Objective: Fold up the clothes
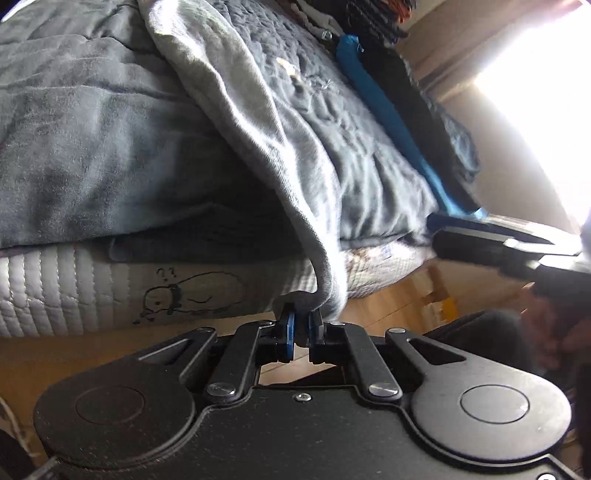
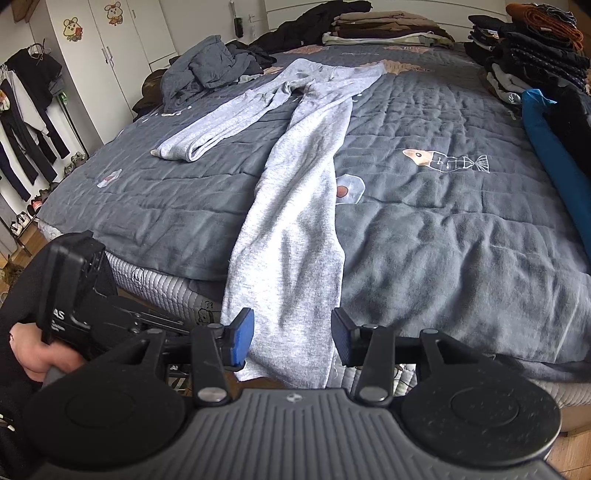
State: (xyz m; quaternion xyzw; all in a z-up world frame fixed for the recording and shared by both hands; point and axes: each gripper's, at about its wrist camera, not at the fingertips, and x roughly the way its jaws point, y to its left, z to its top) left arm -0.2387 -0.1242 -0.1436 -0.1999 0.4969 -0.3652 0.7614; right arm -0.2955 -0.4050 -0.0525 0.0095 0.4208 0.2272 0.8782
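Note:
Light grey trousers [image 2: 295, 229] lie spread on the bed, one leg folded to the left and the other running toward me and hanging over the mattress edge. In the left wrist view that hanging leg [image 1: 258, 129] drops to my left gripper [image 1: 301, 328], which is shut on a corner of its hem just below the mattress. My right gripper [image 2: 291, 339] is open, its blue pads on either side of the same leg's end without pressing on it. The left gripper's black body [image 2: 74, 291] and the hand holding it show at the lower left.
A dark grey quilt [image 2: 443, 221] with fish prints covers the bed. Folded piles [image 2: 388, 26] stand at the back and a dark stack [image 2: 535, 48] with a blue garment [image 2: 546, 140] at the right. A crumpled grey garment [image 2: 207, 66] lies back left; a clothes rack [image 2: 26, 122] stands left.

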